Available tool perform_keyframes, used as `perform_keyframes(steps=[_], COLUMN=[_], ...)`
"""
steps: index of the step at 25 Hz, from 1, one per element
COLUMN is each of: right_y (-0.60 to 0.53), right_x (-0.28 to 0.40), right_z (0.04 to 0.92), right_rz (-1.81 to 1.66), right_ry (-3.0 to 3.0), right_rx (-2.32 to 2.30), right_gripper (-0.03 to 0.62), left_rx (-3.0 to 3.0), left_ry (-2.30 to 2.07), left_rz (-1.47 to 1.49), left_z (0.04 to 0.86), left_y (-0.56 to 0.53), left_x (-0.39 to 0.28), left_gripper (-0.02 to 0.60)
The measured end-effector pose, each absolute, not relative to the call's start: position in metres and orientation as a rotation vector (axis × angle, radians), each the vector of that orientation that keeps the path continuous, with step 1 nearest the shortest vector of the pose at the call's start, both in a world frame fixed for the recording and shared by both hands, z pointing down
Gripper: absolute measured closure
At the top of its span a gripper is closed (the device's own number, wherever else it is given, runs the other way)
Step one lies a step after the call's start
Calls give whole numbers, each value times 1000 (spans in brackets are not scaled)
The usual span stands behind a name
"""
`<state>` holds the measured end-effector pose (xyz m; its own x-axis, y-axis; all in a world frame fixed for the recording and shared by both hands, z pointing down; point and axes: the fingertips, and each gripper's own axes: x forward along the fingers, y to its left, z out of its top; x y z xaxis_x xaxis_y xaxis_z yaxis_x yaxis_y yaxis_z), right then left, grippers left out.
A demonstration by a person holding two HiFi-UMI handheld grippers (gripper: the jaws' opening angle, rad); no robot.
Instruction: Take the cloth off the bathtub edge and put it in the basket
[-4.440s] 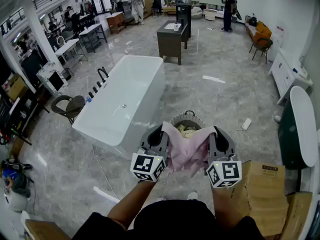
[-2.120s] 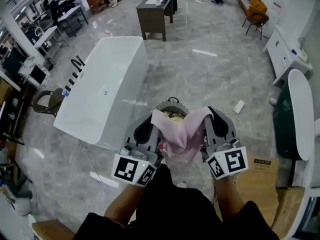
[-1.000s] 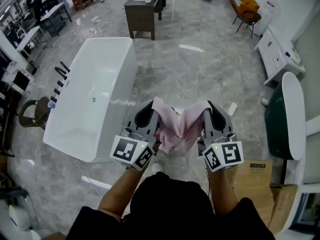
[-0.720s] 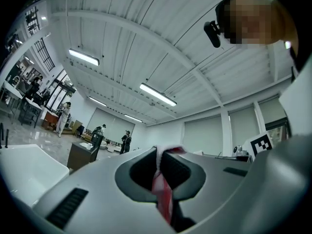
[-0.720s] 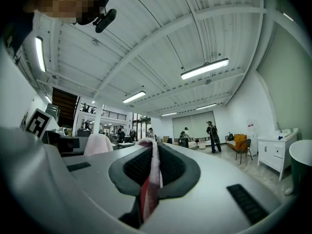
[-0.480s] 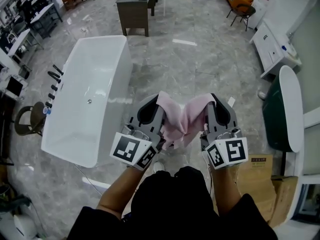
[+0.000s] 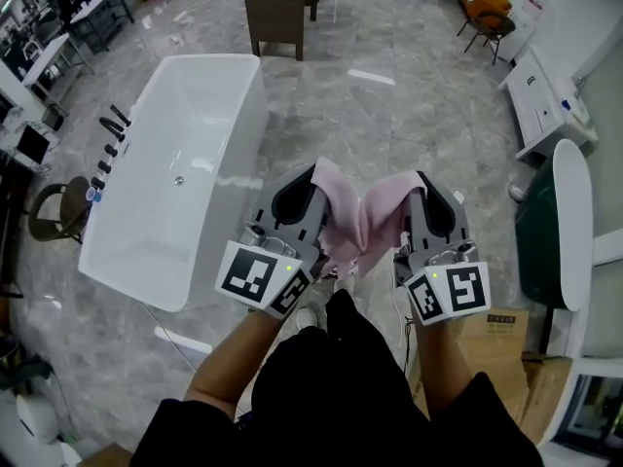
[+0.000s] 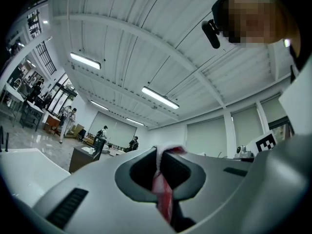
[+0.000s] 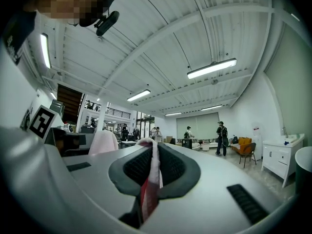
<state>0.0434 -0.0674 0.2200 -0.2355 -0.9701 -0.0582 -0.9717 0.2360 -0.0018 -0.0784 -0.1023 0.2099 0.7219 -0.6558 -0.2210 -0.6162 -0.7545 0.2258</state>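
**A:** Where is the cloth at this moment?

**B:** Close in front of the person's chest. The pink cloth [image 7: 358,224] sags like a sling between the left gripper [image 7: 313,175] and the right gripper [image 7: 421,181], which are raised side by side at about the same height.

**A:** Are the fingers actually on it?

**B:** Yes. In the left gripper view the fingers [image 8: 141,168] are pressed together on a pink fold running down between them. In the right gripper view the fingers [image 9: 171,165] are clamped on another edge in the same way. I'd judge the two-point hold is there so the fabric hangs spread and clear of the floor [image 7: 428,115].

**A:** And the basket?

**B:** I can't see it. It may sit under the cloth and grippers, or out of frame.

**A:** What lies beyond?

**B:** The white bathtub [image 7: 175,173] stands well apart to the left, with no cloth on its rim. Farther off is a dark counter [image 7: 282,6].

**A:** So what remains?

**B:** Probably finding the basket, lowering the cloth over it and letting go.
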Motion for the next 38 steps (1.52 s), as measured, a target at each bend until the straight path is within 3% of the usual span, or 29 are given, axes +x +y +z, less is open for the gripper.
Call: perform_keyframes(steps=[11, 32, 38], right_y=[-89, -126, -137], right_x=[48, 62, 72], right_z=[221, 313, 366], right_rz=[42, -169, -370], right_ry=[2470, 2584, 2599], right_rx=[-1847, -1879, -1863], right_gripper=[557, 557, 557], left_rx=[2802, 2677, 2648], left_ry=[-1091, -1144, -1051], left_rz=[-399, -183, -104], left_z=[208, 305, 351], left_y=[-123, -163, -164], left_x=[-67, -57, -33], left_gripper=[560, 560, 560])
